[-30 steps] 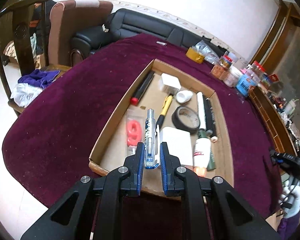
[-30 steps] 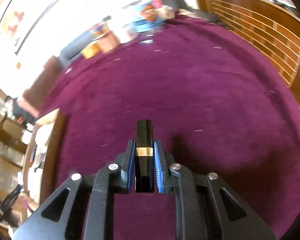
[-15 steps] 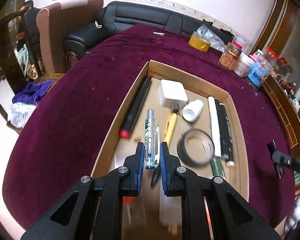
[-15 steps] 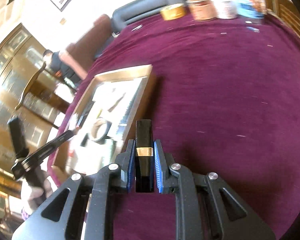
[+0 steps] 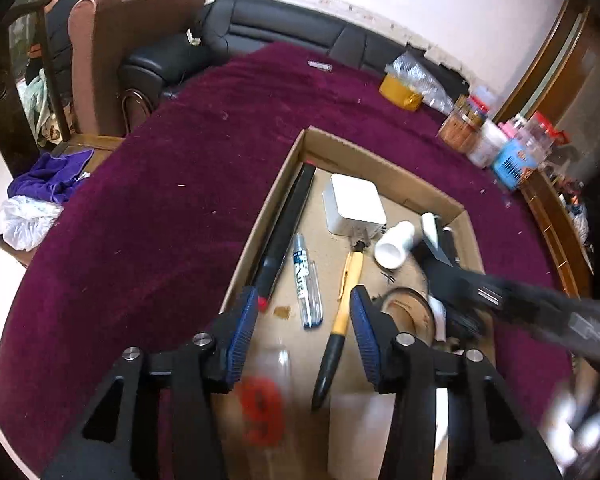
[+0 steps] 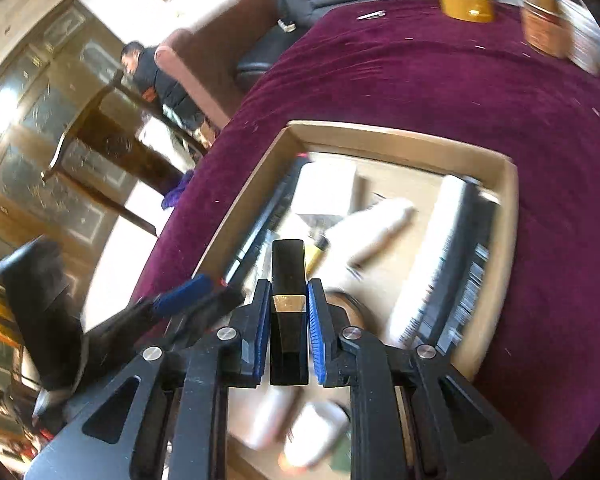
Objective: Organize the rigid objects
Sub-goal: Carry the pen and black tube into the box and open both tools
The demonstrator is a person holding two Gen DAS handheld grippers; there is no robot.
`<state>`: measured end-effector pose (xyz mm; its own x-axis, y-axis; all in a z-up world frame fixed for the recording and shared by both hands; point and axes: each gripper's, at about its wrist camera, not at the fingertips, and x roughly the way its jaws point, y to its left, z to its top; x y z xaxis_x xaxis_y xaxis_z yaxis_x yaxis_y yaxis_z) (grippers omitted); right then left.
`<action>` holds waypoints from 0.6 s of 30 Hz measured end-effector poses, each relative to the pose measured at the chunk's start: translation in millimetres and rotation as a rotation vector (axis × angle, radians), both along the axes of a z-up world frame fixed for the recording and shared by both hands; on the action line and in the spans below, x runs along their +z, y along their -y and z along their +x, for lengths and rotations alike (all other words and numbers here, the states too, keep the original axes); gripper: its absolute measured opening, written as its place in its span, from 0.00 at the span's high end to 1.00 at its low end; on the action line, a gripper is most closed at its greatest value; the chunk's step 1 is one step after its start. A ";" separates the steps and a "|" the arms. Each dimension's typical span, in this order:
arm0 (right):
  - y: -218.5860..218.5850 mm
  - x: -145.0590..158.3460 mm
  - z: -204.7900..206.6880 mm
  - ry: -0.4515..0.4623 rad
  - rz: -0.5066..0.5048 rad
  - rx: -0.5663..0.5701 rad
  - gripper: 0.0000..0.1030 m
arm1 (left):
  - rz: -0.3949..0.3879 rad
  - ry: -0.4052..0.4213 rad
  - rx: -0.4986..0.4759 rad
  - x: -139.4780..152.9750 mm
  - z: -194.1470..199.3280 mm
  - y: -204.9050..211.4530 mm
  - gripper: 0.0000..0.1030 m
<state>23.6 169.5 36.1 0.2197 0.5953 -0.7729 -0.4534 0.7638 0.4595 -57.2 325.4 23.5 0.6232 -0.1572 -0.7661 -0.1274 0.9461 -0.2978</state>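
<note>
A cardboard box [image 5: 380,156] lies on the purple cloth. My left gripper [image 5: 304,296] hangs over its near end with its jaws opening. A clear blue-printed pen tube [image 5: 306,280] lies on the box floor between the fingers, untouched by the pads. Beside it are a black rod with a red end [image 5: 288,232], a yellow-black pen [image 5: 348,288], a white adapter [image 5: 356,204] and a tape roll [image 5: 408,312]. My right gripper [image 6: 288,284] is shut on a black case with a gold band [image 6: 288,264], held above the box [image 6: 400,140]. It shows blurred on the right of the left wrist view.
Jars [image 5: 464,128] and a yellow tape roll [image 5: 400,90] stand at the table's far right. A black sofa [image 5: 284,28] and a brown armchair [image 5: 140,52] sit behind the table. A person [image 6: 156,76] sits beyond the armchair. A wooden rail [image 5: 556,224] runs along the right.
The left jaws have spread and let go of the clear pen tube, which now lies in the box. The right gripper has swung leftwards from bare cloth to above the box, still holding the black case.
</note>
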 end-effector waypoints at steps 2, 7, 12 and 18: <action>-17.7 -3.9 7.9 0.006 -0.032 0.017 0.85 | -0.032 0.034 0.009 4.8 -18.5 -7.6 0.52; -44.3 -17.4 25.8 -0.028 -0.052 0.032 0.85 | -0.077 0.071 0.039 9.1 -50.3 -20.2 0.49; -47.7 -25.1 38.0 -0.030 -0.074 0.003 0.85 | -0.061 0.102 0.107 15.2 -67.2 -23.9 0.46; -15.9 4.1 20.2 0.028 0.009 -0.056 0.69 | 0.013 0.155 0.162 24.5 -79.4 -18.1 0.32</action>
<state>43.8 185.5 40.2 0.2743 0.5880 -0.7609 -0.4223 0.7846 0.4540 -136.6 343.5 48.0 0.7499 -0.0364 -0.6605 -0.2318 0.9207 -0.3139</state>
